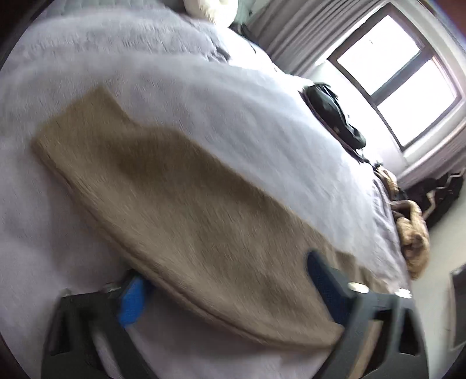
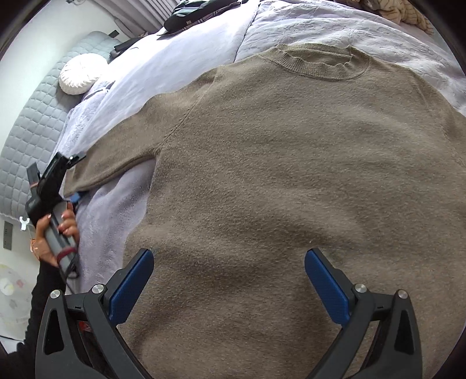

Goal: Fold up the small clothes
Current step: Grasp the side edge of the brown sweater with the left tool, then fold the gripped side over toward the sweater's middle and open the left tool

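Note:
A tan knit sweater (image 2: 291, 175) lies flat on the lavender bed cover (image 2: 180, 67), collar away from me, its left sleeve (image 2: 116, 154) stretched out to the left. My right gripper (image 2: 230, 285) is open and empty, hovering just over the sweater's lower body. In the blurred left wrist view the sleeve (image 1: 174, 198) runs between the wide-open fingers of my left gripper (image 1: 227, 288), its cuff end nearest the camera. The right wrist view shows the left gripper (image 2: 72, 186) at the sleeve's cuff, held in a hand.
A black garment (image 1: 335, 113) and a crumpled tan item (image 1: 413, 233) lie near the bed's edge under the window (image 1: 402, 75). A round white cushion (image 2: 81, 74) and a grey quilted headboard (image 2: 32, 125) stand at the left. A dark bag (image 2: 201, 11) lies farther up the bed.

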`<state>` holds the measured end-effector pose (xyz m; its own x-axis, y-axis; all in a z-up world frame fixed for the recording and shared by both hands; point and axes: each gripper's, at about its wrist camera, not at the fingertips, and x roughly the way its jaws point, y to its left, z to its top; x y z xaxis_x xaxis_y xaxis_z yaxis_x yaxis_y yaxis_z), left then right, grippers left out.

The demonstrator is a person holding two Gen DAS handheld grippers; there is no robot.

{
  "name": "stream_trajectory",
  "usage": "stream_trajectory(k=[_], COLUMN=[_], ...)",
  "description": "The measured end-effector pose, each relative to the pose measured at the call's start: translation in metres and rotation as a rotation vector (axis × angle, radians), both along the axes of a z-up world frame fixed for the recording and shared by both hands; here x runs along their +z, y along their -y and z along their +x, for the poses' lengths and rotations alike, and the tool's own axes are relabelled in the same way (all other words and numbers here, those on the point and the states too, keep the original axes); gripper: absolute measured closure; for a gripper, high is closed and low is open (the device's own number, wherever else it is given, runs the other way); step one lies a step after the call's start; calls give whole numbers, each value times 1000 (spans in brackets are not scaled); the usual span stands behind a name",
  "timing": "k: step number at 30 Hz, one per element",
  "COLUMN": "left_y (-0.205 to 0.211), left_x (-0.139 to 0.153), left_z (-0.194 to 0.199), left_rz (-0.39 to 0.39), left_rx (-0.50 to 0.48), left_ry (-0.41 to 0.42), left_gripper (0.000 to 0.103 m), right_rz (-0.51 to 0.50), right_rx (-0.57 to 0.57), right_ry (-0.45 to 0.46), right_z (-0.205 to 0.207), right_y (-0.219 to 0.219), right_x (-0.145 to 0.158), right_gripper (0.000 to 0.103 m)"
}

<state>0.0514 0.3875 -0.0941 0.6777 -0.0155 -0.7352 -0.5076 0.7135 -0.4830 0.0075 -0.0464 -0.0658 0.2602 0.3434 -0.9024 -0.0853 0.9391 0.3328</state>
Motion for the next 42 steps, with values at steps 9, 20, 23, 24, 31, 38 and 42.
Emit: stream_trajectory(k=[9, 20, 23, 24, 31, 38, 42], left_y=[10, 229, 309, 341, 458, 439, 389], left_x=[28, 133, 127, 119, 40, 13, 46], left_z=[4, 70, 79, 83, 80, 69, 53], left_rz=[19, 111, 142, 145, 274, 284, 291], left_rx=[-81, -553, -698, -753, -904, -899, -833], left_ry=[95, 316, 289, 269, 48, -68, 47], left_gripper=[94, 94, 94, 94, 93, 34, 17], right_rz=[52, 126, 131, 134, 145, 151, 91], right_rx=[10, -145, -213, -234, -351, -372, -311], right_ry=[59, 136, 145, 148, 113, 92, 122], right_z=[-4, -21, -26, -29, -45, -35, -12], right_y=[7, 87, 118, 129, 187, 207, 196], right_x=[10, 27, 28, 28, 16, 4, 11], right_gripper=[0, 0, 0, 0, 0, 0, 0])
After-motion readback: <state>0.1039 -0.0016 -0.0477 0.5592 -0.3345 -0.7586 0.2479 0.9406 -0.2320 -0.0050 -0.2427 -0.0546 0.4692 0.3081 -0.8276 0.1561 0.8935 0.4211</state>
